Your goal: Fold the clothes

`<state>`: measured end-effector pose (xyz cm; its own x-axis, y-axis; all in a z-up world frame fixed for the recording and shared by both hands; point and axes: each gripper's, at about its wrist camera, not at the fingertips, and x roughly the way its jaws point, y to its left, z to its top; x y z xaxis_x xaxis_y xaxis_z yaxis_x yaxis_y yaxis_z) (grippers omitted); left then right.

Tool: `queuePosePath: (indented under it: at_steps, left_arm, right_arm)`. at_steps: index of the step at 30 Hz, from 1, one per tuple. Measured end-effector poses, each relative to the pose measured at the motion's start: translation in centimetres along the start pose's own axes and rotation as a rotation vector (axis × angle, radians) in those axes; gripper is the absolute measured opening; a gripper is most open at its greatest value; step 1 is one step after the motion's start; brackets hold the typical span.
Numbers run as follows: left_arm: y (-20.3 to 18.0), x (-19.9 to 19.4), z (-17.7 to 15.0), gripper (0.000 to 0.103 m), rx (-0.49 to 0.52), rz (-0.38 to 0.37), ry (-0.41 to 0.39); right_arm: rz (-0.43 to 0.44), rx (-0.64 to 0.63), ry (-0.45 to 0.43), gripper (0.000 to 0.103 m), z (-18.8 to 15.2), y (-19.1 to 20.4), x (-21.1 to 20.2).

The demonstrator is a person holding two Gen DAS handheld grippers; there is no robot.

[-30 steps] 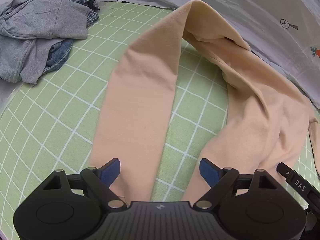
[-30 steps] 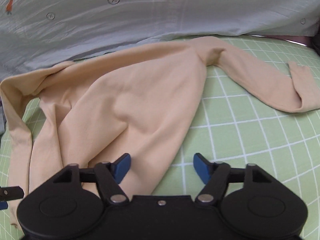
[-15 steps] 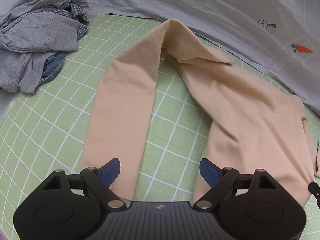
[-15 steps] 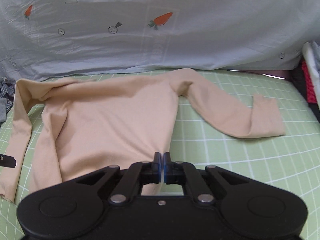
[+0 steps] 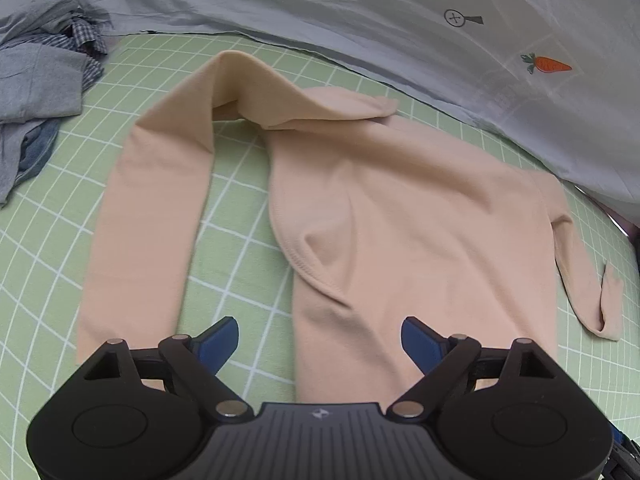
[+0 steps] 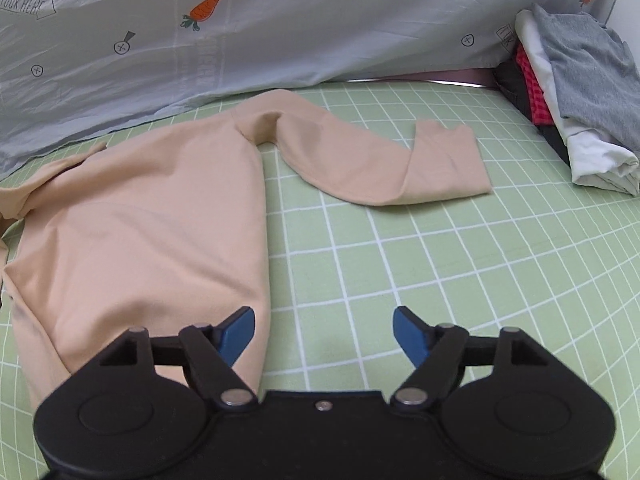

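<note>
The peach long-sleeved top (image 5: 400, 216) lies spread on the green gridded desk (image 6: 440, 264), its body running lengthwise away from both tools, hem nearest them and shoulders toward the pale printed sheet (image 6: 320, 32) at the back. One sleeve (image 5: 148, 216) stretches down the left side, nearly parallel to the body; the other sleeve (image 6: 380, 168) angles out to the right with its cuff doubled back. The left tool (image 5: 320, 340) hangs directly over the hem, jaws wide apart and gripping nothing, so it looks the nearer one for the long left sleeve. The right tool (image 6: 323, 330) is also fully spread and empty, its left finger above the body's right edge, its right finger over bare desk. Crumpled grey clothes (image 5: 36, 92) sit far left; a folded stack (image 6: 568, 92) sits far right.
</note>
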<state>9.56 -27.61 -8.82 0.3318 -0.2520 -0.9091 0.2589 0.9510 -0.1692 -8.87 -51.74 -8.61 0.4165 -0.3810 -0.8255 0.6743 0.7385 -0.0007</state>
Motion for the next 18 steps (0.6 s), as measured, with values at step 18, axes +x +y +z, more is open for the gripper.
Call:
queuePosePath:
  at_steps: [18]
  left_arm:
    - [4.4,2.3,-0.5,0.089,0.018,0.199,0.093]
  right_arm:
    - [-0.01,-0.036,0.071,0.078,-0.2,0.8,2.1]
